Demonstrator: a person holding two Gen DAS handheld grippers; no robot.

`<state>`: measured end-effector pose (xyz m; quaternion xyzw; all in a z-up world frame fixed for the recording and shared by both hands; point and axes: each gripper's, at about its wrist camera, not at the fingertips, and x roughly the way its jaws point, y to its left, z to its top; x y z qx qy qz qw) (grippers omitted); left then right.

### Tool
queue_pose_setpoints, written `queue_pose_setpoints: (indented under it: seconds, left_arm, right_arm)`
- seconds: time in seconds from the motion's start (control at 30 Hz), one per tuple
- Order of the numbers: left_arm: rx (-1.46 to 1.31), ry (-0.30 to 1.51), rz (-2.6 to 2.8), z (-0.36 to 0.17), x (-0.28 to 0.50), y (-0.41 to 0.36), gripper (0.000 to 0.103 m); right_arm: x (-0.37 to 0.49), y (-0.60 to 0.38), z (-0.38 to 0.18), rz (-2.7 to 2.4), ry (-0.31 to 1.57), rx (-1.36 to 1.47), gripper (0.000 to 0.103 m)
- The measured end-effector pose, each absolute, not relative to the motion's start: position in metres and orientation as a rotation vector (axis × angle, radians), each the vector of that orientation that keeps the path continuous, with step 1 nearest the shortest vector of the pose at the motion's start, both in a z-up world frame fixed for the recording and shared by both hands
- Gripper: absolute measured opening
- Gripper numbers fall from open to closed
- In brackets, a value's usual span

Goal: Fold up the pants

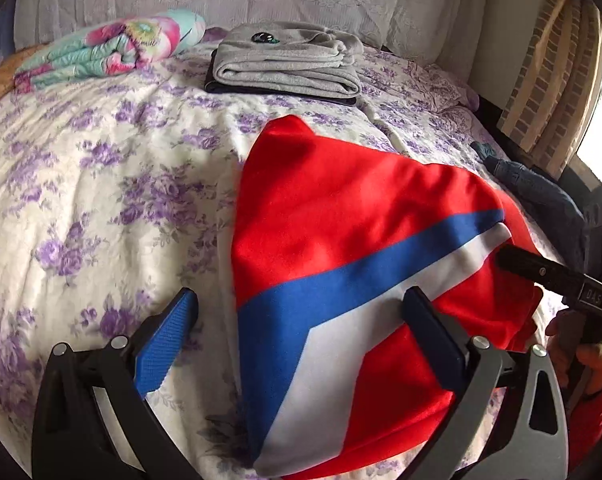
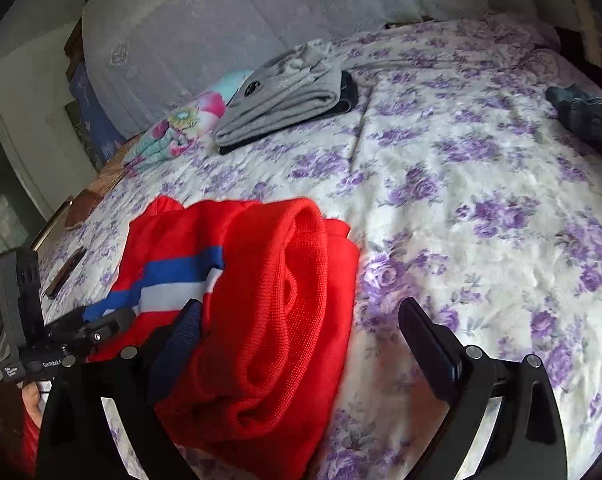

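Home bedroom: floral-covered bed (image 1: pixel 101 208)

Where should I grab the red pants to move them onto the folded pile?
Probably the thick rolled fold edge of the red pants, nearest the right gripper. Come in low from the near side so the open jaws straddle all layers; that bunched edge gives bulk to pinch. The flat striped panel offers only one layer.

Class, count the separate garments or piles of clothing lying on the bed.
3: the red pants near the grippers, a grey-on-dark folded stack at the far side, and a dark garment at the right edge. More may be hidden.
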<state>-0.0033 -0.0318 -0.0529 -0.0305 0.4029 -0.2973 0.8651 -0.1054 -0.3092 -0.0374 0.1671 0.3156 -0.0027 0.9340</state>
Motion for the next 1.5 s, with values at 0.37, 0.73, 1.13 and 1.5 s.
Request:
queue_pose_setpoints:
  seconds: [0.37,0.73,1.13,1.5]
  left_arm:
    - [-0.006,0.73,-0.558,-0.062,-0.042,-0.017,0.099]
    - [-0.006,0.692,-0.551,-0.064,-0.046,-0.014,0.099]
    - [-0.01,0.679,-0.555,-0.064,-0.051,-0.013,0.099]
    - [-0.011,0.68,-0.545,-0.063,-0.051,-0.014,0.099]
  right_arm:
    - [-0.046,-0.181,0.011,0.325,0.643,0.035,0.066]
    - [0.032,-0.156,-0.01,0.381,0.868,0.088,0.013]
    - [0.071,-0.149,-0.018,0.28,0.947,-0.122,0.027]
    - [0.098,-0.136,-0.035,0.244,0.943,-0.151,0.013]
